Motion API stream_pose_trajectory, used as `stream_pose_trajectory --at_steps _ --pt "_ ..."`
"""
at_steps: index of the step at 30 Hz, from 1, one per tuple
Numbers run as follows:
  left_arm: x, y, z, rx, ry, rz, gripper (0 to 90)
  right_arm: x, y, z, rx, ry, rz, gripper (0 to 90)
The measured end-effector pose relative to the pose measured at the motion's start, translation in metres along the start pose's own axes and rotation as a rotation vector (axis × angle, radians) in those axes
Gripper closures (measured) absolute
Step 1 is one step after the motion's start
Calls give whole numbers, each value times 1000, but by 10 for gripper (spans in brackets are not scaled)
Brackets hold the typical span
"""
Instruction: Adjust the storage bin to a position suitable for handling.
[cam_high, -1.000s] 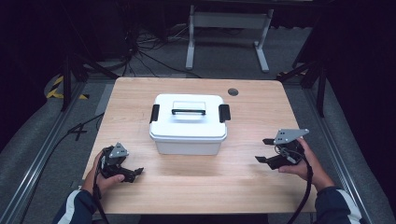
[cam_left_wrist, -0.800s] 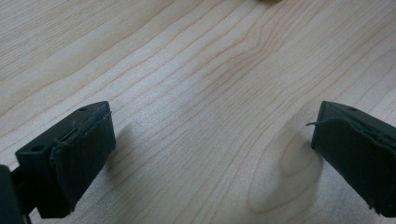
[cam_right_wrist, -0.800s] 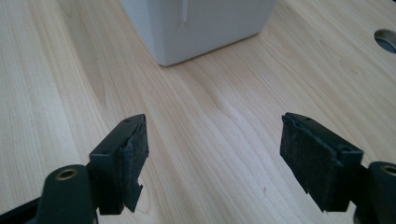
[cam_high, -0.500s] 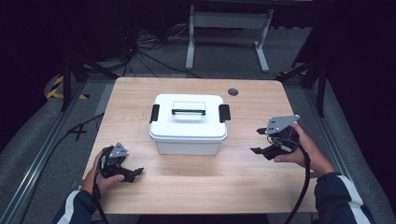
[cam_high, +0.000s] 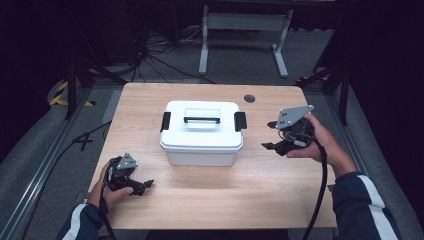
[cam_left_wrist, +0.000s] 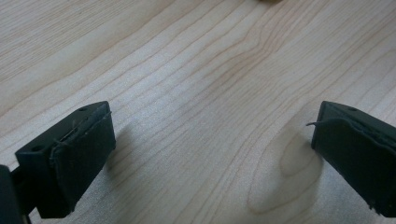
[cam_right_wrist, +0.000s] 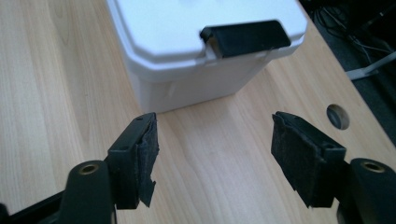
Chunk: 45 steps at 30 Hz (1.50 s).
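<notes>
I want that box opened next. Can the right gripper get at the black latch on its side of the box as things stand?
Probably yes. The right gripper hangs beside the white box, jaws apart and empty, facing the black latch with bare table between them.

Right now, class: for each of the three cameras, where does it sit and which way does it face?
High view: above the table's near side, facing forward and down; forearms, both tools show.
Left gripper view: on the left tool, facing bare tabletop; two black pads.
Right gripper view: on the right tool, facing the white box's black latch.
Shared: high and right views show that box.
</notes>
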<state>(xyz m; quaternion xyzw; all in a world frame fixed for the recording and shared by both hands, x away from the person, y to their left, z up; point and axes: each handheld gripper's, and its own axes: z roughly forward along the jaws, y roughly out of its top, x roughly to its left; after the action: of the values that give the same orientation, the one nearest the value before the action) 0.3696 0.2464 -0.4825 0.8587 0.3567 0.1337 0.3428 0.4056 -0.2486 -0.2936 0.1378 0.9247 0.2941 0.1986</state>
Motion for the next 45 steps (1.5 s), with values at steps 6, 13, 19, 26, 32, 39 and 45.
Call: stream_pose_trajectory --at_steps 6,13,19,26,32,39,45 --pt "0 0 0 0 0 -1 1 -3 20 1 0 15 -40 334" --pt "0 0 0 0 -3 -1 1 -7 38 8 2 19 -55 340" --pt "0 0 0 0 -3 -1 1 -9 57 16 10 20 -86 343" --pt "0 0 0 0 -3 0 1 -13 79 23 4 19 -114 360" --pt "0 0 0 0 -3 -1 1 -15 98 33 23 25 -140 375" --pt "0 0 0 -1 -7 -4 1 -14 115 55 44 41 -157 395" --pt "0 0 1 -1 -7 -3 1 -13 127 78 59 65 -176 423"
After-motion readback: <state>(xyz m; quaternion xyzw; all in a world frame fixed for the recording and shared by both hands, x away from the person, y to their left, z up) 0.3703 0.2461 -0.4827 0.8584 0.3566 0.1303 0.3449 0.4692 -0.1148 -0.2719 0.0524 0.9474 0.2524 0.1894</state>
